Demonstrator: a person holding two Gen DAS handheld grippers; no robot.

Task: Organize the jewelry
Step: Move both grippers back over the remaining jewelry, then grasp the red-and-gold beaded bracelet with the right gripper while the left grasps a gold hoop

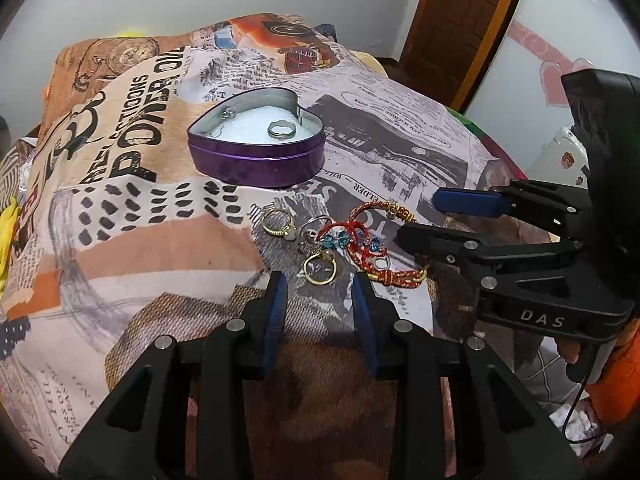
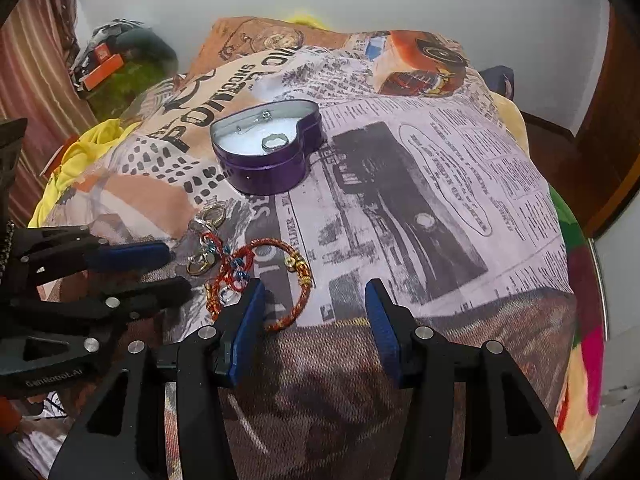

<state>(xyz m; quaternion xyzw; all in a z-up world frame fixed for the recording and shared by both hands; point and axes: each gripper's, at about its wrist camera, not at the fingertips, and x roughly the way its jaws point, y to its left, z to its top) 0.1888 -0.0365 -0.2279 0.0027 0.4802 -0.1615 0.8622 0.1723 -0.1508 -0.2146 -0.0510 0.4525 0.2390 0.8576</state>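
Note:
A purple heart-shaped tin stands open on the printed cloth, with a silver ring and a small jewel on its white lining. In front of it lies a pile of jewelry: gold rings, a red cord bracelet with gold clasps and blue beads. My left gripper is open, just short of the nearest gold ring. My right gripper is open beside the bracelet, empty.
The printed newspaper-pattern cloth covers a round table whose edge drops off at the right. Yellow cloth and clutter lie at the far left. A wooden door and white wall stand behind.

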